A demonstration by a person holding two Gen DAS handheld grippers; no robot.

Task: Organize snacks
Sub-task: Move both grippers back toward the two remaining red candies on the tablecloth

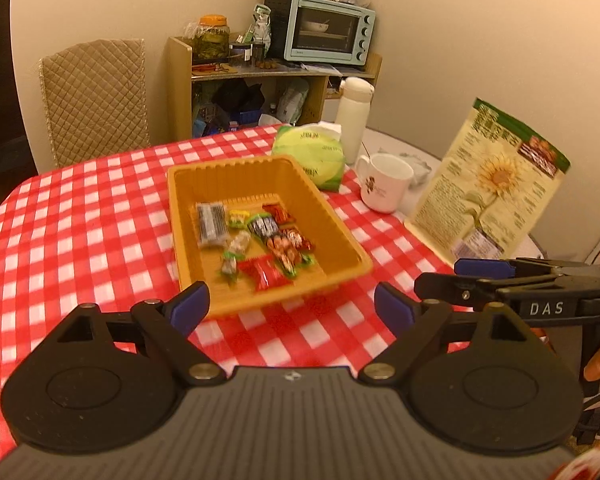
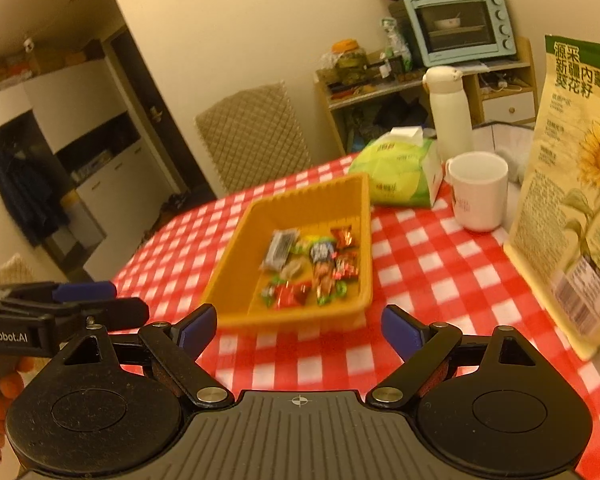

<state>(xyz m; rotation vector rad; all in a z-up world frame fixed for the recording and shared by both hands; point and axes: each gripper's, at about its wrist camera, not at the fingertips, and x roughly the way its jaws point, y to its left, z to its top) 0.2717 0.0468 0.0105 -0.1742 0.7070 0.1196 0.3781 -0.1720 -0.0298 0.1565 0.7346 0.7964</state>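
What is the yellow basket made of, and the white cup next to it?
The basket looks like thin molded plastic: ribbed walls, even orange-yellow color, dull sheen. The cup looks like glazed ceramic: thick smooth white wall, printed picture, though it could be hard plastic.

We see an orange tray point(image 1: 336, 216) on the red-and-white checked tablecloth point(image 1: 80, 220). Inside the tray lie a red wrapper point(image 1: 266, 274) and a grey-black packet point(image 1: 211, 224). Behind the tray sit a lime-green tissue pack point(image 1: 312, 152), a white mug point(image 1: 384, 182) and a cream sunflower-printed bag point(image 1: 496, 184).
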